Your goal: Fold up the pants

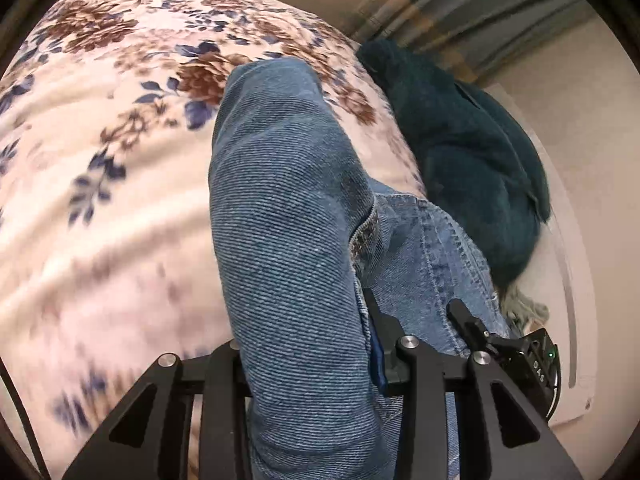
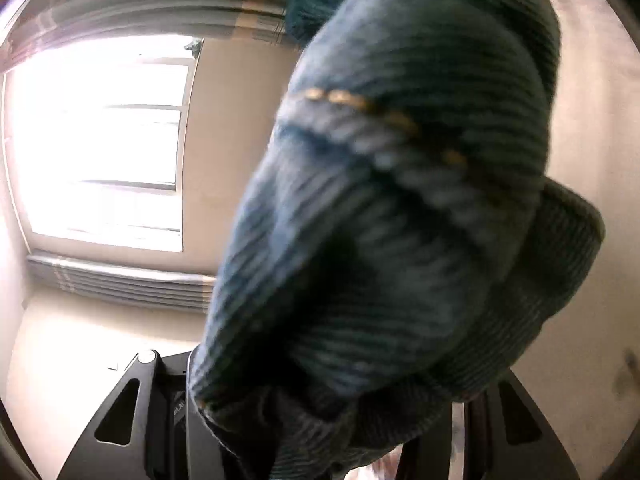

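Note:
The blue denim pants (image 1: 288,208) hang up off a floral blanket (image 1: 100,160), with a seam and hem showing on the right. My left gripper (image 1: 316,332) is shut on a thick fold of them; the denim drapes over its left finger, and only the right finger (image 1: 378,320) with its blue pad shows. In the right wrist view a blurred bunch of the same pants (image 2: 392,200), with yellow stitching, fills the frame. My right gripper (image 2: 336,392) is shut on it, its fingertips hidden by the cloth. A black gripper part with a green light (image 1: 532,352) shows at the left view's lower right.
A dark teal fuzzy garment (image 1: 472,152) lies on the bed to the right of the pants. Striped curtains (image 1: 460,4) hang beyond it. The right wrist view shows a bright window (image 2: 100,140), a wall heater (image 2: 120,284) below it and beige walls.

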The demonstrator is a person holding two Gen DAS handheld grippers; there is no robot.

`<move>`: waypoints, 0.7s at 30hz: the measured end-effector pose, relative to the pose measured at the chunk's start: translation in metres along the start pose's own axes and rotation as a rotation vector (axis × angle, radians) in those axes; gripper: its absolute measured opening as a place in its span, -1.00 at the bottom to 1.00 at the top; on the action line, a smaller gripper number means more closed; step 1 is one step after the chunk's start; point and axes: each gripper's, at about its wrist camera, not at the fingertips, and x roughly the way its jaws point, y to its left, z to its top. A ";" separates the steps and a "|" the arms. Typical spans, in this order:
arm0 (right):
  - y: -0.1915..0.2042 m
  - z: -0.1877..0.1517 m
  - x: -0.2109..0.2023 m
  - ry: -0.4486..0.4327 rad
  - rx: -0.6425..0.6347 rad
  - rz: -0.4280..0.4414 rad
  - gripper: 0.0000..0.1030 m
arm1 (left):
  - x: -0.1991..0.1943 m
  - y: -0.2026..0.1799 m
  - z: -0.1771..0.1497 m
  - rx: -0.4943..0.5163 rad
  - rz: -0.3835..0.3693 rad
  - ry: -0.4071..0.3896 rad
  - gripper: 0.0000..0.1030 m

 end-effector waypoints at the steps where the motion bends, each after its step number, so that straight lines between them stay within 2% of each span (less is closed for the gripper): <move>1: 0.003 0.010 0.027 0.002 -0.017 -0.010 -0.04 | 0.010 0.009 0.011 0.002 0.006 -0.001 -0.37; 4: -0.006 0.023 0.067 0.006 -0.018 -0.026 -0.04 | 0.041 0.038 0.030 -0.004 0.022 0.012 -0.38; 7: -0.029 0.022 0.111 0.021 0.023 -0.087 -0.03 | 0.072 0.068 0.033 -0.025 0.049 0.066 -0.36; 10: -0.049 0.013 0.129 0.028 0.045 -0.147 0.00 | 0.092 0.088 0.025 -0.010 0.066 0.110 -0.28; 13: -0.056 0.004 0.138 0.027 0.049 -0.146 0.06 | 0.090 0.090 0.022 0.002 0.059 0.126 -0.19; 15: -0.055 0.013 0.143 0.060 0.077 -0.131 0.23 | 0.083 0.086 0.020 -0.011 0.090 0.140 -0.07; 16: -0.055 0.003 0.125 0.093 0.094 -0.133 0.35 | 0.078 0.083 0.020 -0.027 0.110 0.145 -0.04; 17: -0.049 0.006 0.124 0.122 0.095 -0.166 0.42 | 0.071 0.077 0.019 -0.031 0.132 0.146 -0.04; 18: -0.044 0.003 0.111 0.131 0.071 -0.205 0.62 | 0.061 0.068 0.016 -0.014 0.181 0.131 0.03; 19: -0.026 0.005 0.105 0.136 -0.019 -0.303 0.77 | 0.053 0.060 0.012 0.008 0.236 0.118 0.32; 21: -0.005 0.018 0.094 0.139 -0.172 -0.470 0.81 | 0.041 0.043 0.001 0.071 0.347 0.100 0.73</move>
